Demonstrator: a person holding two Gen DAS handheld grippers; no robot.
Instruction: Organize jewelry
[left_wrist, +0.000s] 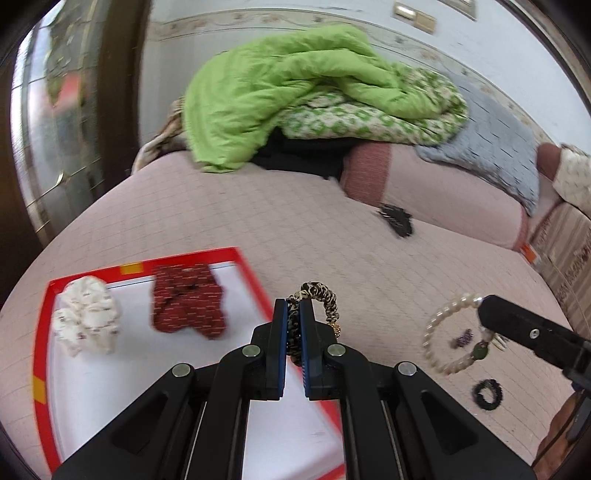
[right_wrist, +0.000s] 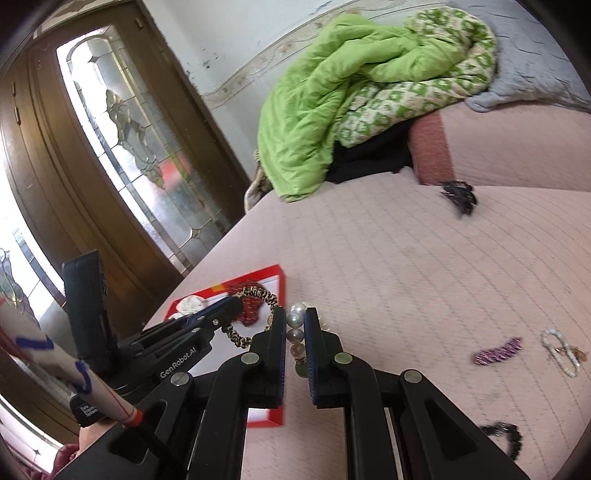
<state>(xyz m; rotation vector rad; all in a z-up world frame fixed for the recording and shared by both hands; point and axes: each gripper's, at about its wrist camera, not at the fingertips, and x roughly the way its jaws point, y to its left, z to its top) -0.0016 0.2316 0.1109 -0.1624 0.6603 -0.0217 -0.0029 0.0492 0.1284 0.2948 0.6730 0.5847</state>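
My left gripper (left_wrist: 293, 314) is shut on a leopard-print hair tie (left_wrist: 317, 295) and holds it above the right edge of the red-rimmed white tray (left_wrist: 92, 387). The tray holds a white scrunchie (left_wrist: 86, 319) and a red scrunchie (left_wrist: 188, 301). My right gripper (right_wrist: 295, 325) is shut on a pearl bracelet (right_wrist: 296, 321); in the left wrist view the bracelet (left_wrist: 439, 332) hangs from it over the pink bed. The left gripper (right_wrist: 225, 308) with the hair tie (right_wrist: 255, 295) also shows in the right wrist view.
On the pink bed cover (left_wrist: 277, 221) lie a purple clip (right_wrist: 498, 350), a small pale bead bracelet (right_wrist: 561, 350), a black hair tie (left_wrist: 487, 393) and a black claw clip (left_wrist: 397, 219). A green quilt (left_wrist: 295, 92) is piled at the back. A wooden door (right_wrist: 110, 147) stands left.
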